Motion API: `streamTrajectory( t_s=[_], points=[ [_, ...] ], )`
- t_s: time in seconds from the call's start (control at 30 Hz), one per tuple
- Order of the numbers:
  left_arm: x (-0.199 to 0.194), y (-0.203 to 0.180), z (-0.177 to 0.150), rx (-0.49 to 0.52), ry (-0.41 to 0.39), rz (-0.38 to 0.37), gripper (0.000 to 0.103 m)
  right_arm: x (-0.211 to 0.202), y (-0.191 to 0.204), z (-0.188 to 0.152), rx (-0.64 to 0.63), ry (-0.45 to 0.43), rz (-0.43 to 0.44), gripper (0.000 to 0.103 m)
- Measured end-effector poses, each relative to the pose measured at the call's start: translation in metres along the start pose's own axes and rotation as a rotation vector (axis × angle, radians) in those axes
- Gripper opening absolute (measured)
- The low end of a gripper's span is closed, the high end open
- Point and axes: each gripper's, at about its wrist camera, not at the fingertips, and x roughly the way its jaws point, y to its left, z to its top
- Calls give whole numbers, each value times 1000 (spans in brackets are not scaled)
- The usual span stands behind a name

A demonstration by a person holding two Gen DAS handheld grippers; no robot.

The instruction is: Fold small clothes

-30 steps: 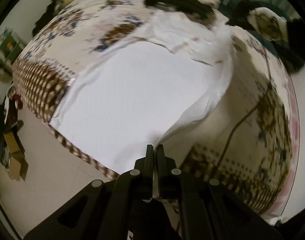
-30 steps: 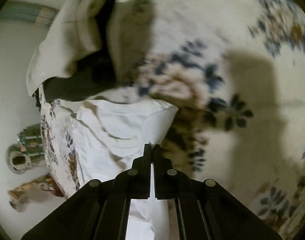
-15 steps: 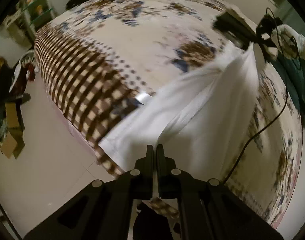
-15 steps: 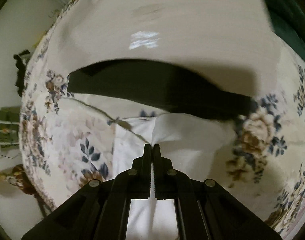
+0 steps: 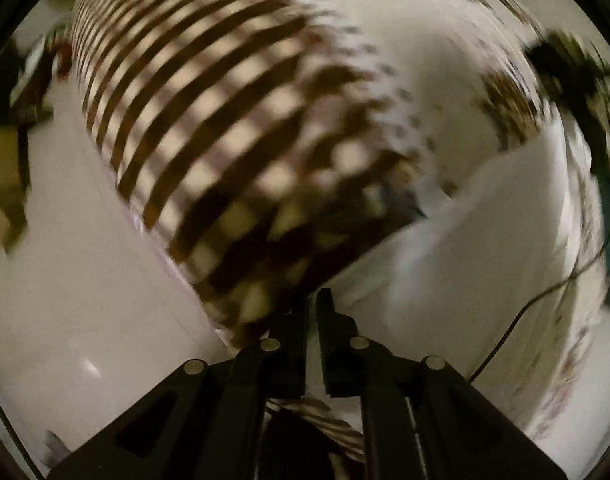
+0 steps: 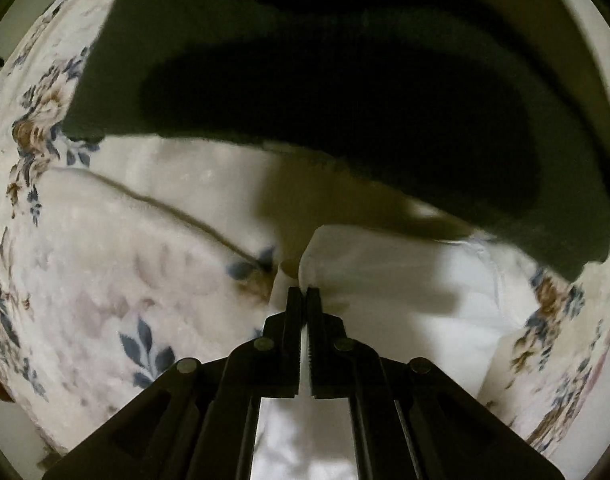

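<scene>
The left black two-finger gripper (image 5: pixel 313 300) is seen with its jaws drawn almost together, only a thin slit left between them, and an edge of the white cloth garment (image 5: pixel 465 256) is pinched at the tips. In the left wrist view, which is heavily blurred, the garment is spread away to the right over the cream bedspread with blue and brown flowers (image 5: pixel 433 60), whose brown-and-cream checked border (image 5: pixel 225 140) is draped over the side of the bed. A thin black cable (image 5: pixel 521 312) is laid across the cover to the right of the garment. The pale glossy floor (image 5: pixel 85 280) is seen beside the bed.

The right black two-finger gripper (image 6: pixel 303 294) is likewise closed to a narrow slit, and a bunched fold of the same white garment (image 6: pixel 405 280) is clamped between its serrated tips — the cloth is gathered into creases just at the grip. The rest of it lies on the floral bedspread (image 6: pixel 105 260). A large dark cloth (image 6: pixel 345 100) is stretched above the garment, its lower edge overlapping the white fabric.
</scene>
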Motion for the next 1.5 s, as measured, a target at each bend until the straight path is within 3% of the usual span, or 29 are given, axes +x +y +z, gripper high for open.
streamTrajectory(
  t_s=[0.07, 0.1, 0.13, 0.17, 0.2, 0.33, 0.37, 0.47, 0.6, 0.7, 0.77, 0.83, 0.9, 1.03, 1.1, 1.13, 1.17, 1.3, 1.5],
  points=[
    [-7, 17, 4, -28, 2, -2, 8, -9, -7, -16, -9, 3, 63, 45],
    [-9, 22, 6, -28, 2, 1, 10, -15, -14, -30, -12, 6, 99, 51],
    [-11, 27, 6, -26, 2, 4, 21, -19, -19, -41, -19, 9, 118, 54],
    [-15, 32, 8, -24, 0, -13, 31, -24, -27, -60, -32, 19, 152, 54],
    [-18, 32, 8, -24, -3, -33, 33, -27, -37, -85, -46, 39, 187, 54],
    [-22, 23, 11, 24, -4, -109, 35, -21, -81, -191, -53, 139, 262, 54],
    [-23, 19, 13, 40, -1, -110, 35, -9, -98, -233, -35, 195, 272, 54],
    [-9, 1, 12, 120, 14, -69, 35, 33, -128, -338, 71, 351, 347, 54],
    [5, -12, 8, 175, 8, 7, 36, 93, -134, -454, 229, 536, 541, 54],
    [7, -15, 12, 198, 6, 58, 38, 112, -114, -507, 203, 530, 580, 54],
    [1, -20, 13, 211, 10, 91, 38, 123, -98, -533, 148, 562, 522, 37],
    [-14, -31, 13, 236, -4, 123, 38, 130, -95, -557, 165, 618, 507, 32],
    [-38, -42, 12, 251, -31, 116, 38, 119, -100, -565, 166, 614, 535, 32],
    [-95, -77, 19, 314, -90, 31, 38, 60, -136, -548, 158, 453, 624, 35],
    [-108, -101, 32, 338, -103, -29, 49, 32, -163, -533, 189, 360, 646, 49],
    [-111, -116, 40, 349, -110, -74, 66, 23, -172, -525, 199, 327, 653, 54],
    [-111, -131, 48, 357, -115, -117, 72, 10, -189, -511, 216, 272, 670, 54],
    [-79, -200, 83, 415, -109, -211, 72, -14, -231, -446, 289, 132, 695, 57],
    [-12, -288, 172, 510, -99, -317, 72, -22, -290, -321, 404, -100, 625, 57]
  ],
)
